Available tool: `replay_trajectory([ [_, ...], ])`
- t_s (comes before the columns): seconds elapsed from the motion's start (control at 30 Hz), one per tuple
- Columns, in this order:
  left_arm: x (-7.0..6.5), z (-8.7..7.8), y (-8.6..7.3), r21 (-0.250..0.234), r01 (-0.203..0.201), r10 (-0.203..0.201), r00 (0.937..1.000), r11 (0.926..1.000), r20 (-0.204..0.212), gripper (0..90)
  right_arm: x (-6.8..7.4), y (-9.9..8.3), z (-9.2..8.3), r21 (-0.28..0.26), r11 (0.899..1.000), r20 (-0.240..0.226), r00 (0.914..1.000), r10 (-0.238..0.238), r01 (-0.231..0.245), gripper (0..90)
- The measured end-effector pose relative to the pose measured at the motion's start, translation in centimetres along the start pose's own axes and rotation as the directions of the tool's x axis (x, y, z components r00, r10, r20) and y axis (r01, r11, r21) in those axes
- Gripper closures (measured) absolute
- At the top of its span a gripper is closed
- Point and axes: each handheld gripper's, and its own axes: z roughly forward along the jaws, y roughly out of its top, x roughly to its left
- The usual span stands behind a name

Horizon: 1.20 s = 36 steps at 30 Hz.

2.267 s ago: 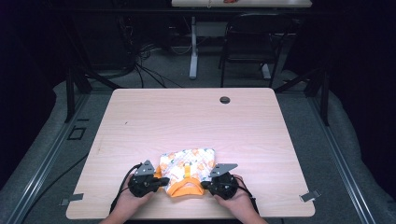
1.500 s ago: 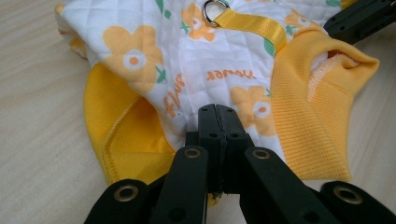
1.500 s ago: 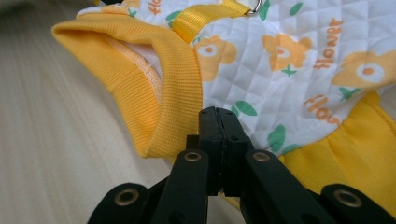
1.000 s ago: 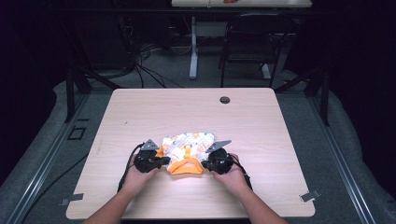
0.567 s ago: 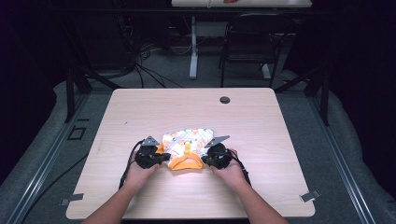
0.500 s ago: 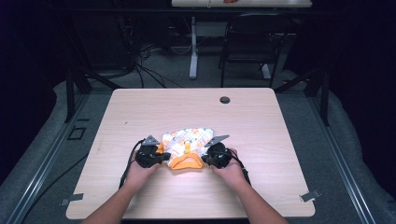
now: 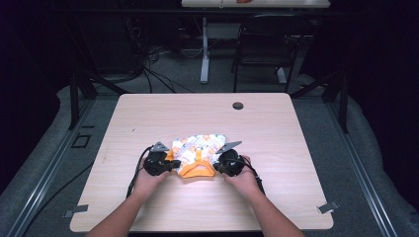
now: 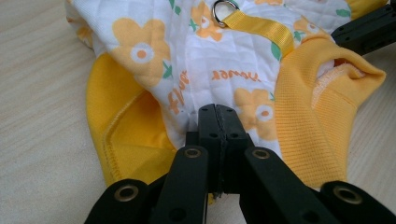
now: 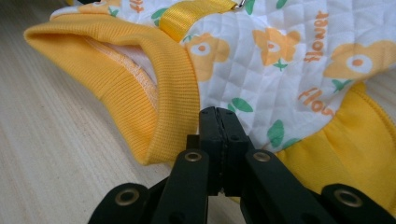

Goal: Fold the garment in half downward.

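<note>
Both hands have carried the small garment away from the near edge toward the middle of the table since the earliest picture, and over the last moments they have hardly shifted. From where I stand, the light wooden table point(image 7: 296, 128) takes up most of the scene, bare apart from a dark round grommet point(image 7: 237, 105) near its far edge; behind it are a chair and tangled cables on a grey floor. A person's forearms reach in from the near side. On the table's near half, roughly centred, lies a little quilted garment point(image 7: 197, 154), white with orange flowers and green leaves, trimmed in yellow-orange ribbing, with a yellow strap point(image 8: 261, 27) ending in a metal ring point(image 8: 223, 10). The left gripper point(image 8: 218, 122) has its black jaws pressed together on the quilted cloth beside a yellow side panel. The right gripper point(image 9: 218, 125) is likewise clamped, biting the fabric just beside the open ribbed collar point(image 9: 140, 70), which gapes toward the near edge. The two grippers sit at opposite sides of the garment, close to its collar end. I judge the grasp on both sides done; the cloth behind looks bunched and rumpled, so any spreading, smoothing or folding appears yet to come.
</note>
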Motion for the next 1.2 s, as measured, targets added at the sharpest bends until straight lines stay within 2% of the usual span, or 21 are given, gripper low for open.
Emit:
replay_trajectory([
  [0.27, 0.0, -0.2, 0.1, -0.005, 0.024, -0.024, 0.9997, 0.9997, 0.005, 90.0, -0.1, 0.0, -0.1, -0.006, 1.0, -0.01, 0.9997, 0.024, -0.024, 89.8],
  [0.4, -0.2, -0.7, 0.3, -0.01, 0.007, -0.007, 1.0, 0.9999, -0.003, 89.8, 0.0, 0.2, -0.5, -0.017, 0.999, -0.013, 0.9994, 0.032, -0.033, 89.5],
  [0.47, -0.3, -1.0, 0.5, -0.019, 0.018, -0.018, 0.9998, 0.9997, -0.003, 89.8, 0.1, 0.3, -0.9, -0.026, 0.999, -0.015, 0.9995, 0.029, -0.03, 89.0],
  [0.5, -0.4, -1.4, 0.6, -0.019, 0.012, -0.012, 0.9999, 0.9997, -0.002, 89.8, 0.0, 0.5, -1.3, -0.024, 0.999, -0.017, 0.9996, 0.023, -0.024, 88.7],
  [0.57, -0.6, -1.9, 0.9, -0.027, -0.014, 0.014, 0.9999, 0.9995, -0.005, 89.7, 0.2, 0.8, -1.9, -0.051, 0.999, -0.015, 0.9997, 0.02, -0.02, 87.7],
  [0.6, -0.9, -2.3, 1.1, -0.036, -0.022, 0.022, 0.9997, 0.9991, -0.005, 88.4, 0.3, 1.1, -2.8, -0.072, 0.997, -0.013, 0.9998, 0.014, -0.015, 85.9],
  [0.7, -1.4, -3.2, 1.3, -0.049, -0.058, 0.057, 0.9983, 0.9971, -0.012, 85.6, 0.5, 1.1, -3.5, -0.087, 0.996, -0.012, 0.9999, 0.01, -0.011, 83.3],
  [0.73, -1.6, -3.5, 1.3, -0.054, -0.055, 0.054, 0.9984, 0.9971, -0.018, 83.4, 0.6, 1.1, -3.8, -0.094, 0.996, -0.013, 0.9999, 0.009, -0.01, 82.0],
  [0.8, -1.8, -4.1, 1.3, -0.065, -0.062, 0.06, 0.9977, 0.996, -0.03, 77.9, 0.8, 0.8, -4.4, -0.093, 0.996, -0.009, 1.0, -0.001, 0.0, 76.2],
  [0.83, -1.8, -4.4, 1.3, -0.073, -0.06, 0.058, 0.9979, 0.9955, -0.031, 72.3, 1.0, 0.4, -5.1, -0.095, 0.995, 0.01, 0.9999, -0.011, 0.012, 73.7],
  [0.9, -2.0, -5.0, 1.0, -0.088, -0.055, 0.052, 0.9981, 0.9946, -0.033, 69.9, 1.1, 0.2, -5.3, -0.102, 0.995, 0.011, 0.9999, -0.01, 0.011, 73.1],
  [1.03, -2.1, -6.1, 0.2, -0.11, -0.048, 0.044, 0.9984, 0.9928, -0.037, 63.9, 1.4, -1.0, -6.5, -0.113, 0.993, 0.017, 0.9998, -0.013, 0.015, 66.2],
  [1.07, -2.1, -6.4, -0.1, -0.114, -0.049, 0.045, 0.9983, 0.9923, -0.039, 62.0, 1.5, -1.7, -7.0, -0.115, 0.993, 0.017, 0.9998, -0.008, 0.009, 64.4],
  [1.13, -2.2, -6.8, -0.7, -0.11, -0.044, 0.039, 0.998, 0.9929, -0.049, 60.7, 1.5, -2.1, -7.3, -0.115, 0.993, 0.024, 0.9997, -0.009, 0.012, 63.3],
  [1.17, -2.2, -7.1, -1.2, -0.108, -0.049, 0.044, 0.9975, 0.993, -0.055, 60.3, 1.6, -2.5, -7.5, -0.12, 0.993, 0.028, 0.9996, -0.004, 0.007, 62.5],
  [1.2, -2.3, -7.2, -1.5, -0.109, -0.054, 0.048, 0.9972, 0.9925, -0.057, 59.4, 1.6, -3.3, -8.1, -0.135, 0.991, 0.022, 0.9995, 0.022, -0.019, 61.5],
])
